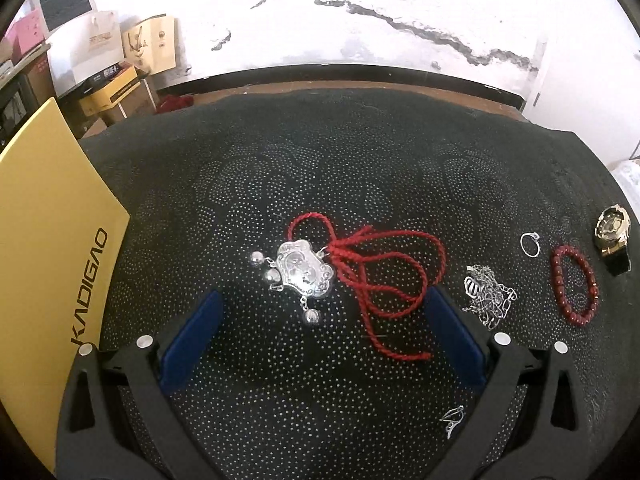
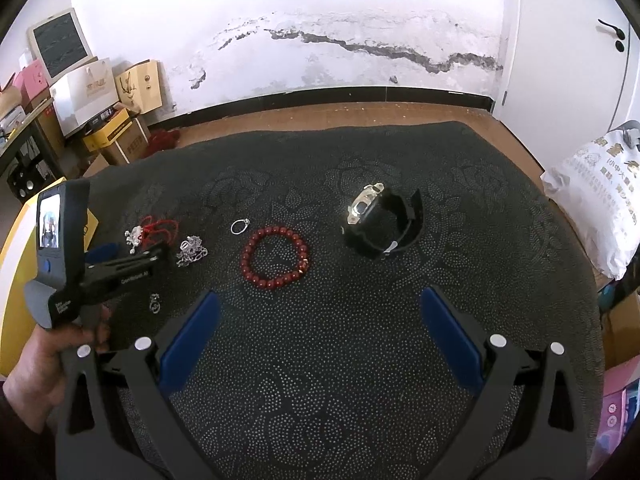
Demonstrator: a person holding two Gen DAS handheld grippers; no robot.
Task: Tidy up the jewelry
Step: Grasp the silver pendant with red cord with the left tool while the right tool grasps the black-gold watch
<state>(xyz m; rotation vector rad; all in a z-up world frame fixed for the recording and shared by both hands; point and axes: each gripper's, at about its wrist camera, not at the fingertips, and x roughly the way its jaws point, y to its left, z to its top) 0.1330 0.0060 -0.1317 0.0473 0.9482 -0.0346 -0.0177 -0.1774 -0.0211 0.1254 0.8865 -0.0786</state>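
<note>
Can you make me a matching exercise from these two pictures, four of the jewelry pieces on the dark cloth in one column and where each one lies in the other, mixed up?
Things:
1. silver pendant on red cord
2. red bead bracelet
3. watch
4. silver ring

Places:
A. farthest right of the pieces, resting on its black strap
B. between the open left tongs
C. ahead of the right tongs, left of the watch
D. just beyond the bracelet, on its left

Pairs: 1-B, 2-C, 3-A, 4-D
</note>
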